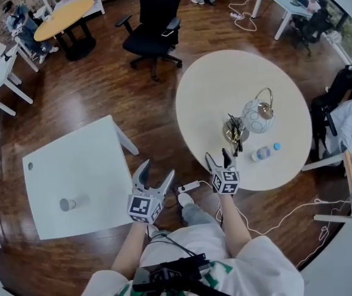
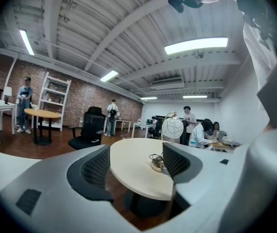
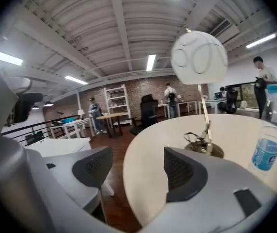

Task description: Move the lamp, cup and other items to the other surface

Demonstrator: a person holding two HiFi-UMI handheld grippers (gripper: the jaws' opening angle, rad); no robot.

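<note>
Holds left gripper and right gripper with jaws well apart, gripping nothing (right one at the round table's near edge). Shows lamp and bottle there, cup on the white square table.

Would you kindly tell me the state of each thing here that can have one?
Lamp: upright on the round table, cord bunched at its base.
Bottle: upright, capped, beside the lamp.
Cup: on the square table, seemingly upright.
Left gripper: open, empty.
Right gripper: open, empty.
</note>
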